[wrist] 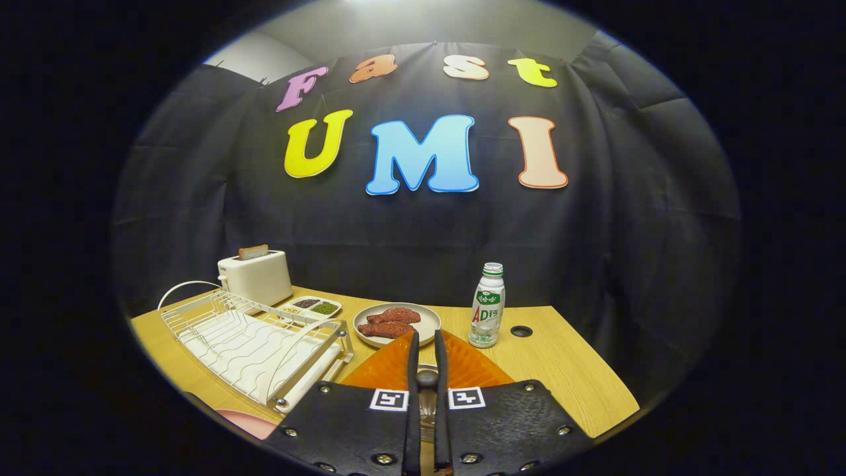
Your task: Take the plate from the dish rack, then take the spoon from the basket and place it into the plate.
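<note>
My gripper (426, 336) hangs low over an orange ribbed plate (470, 371) that lies on the wooden table right beneath the fingers. The two black fingers (413, 370) stand almost together, pinching the spoon (427, 379) between them. A dark rounded part of the spoon and a shiny metal stretch behind it show in the narrow gap. The rest of the spoon is hidden by the fingers. The white wire dish rack (251, 344) stands to the left of the fingers and holds no plate.
Beyond the fingertips sits a beige plate (429, 315) with red meat slices. A white drink bottle (487, 307) stands ahead to the right, near a cable hole (521, 331). A toaster (256, 279) and a small bean tray (310, 307) are behind the rack. Something pink (248, 423) lies near left.
</note>
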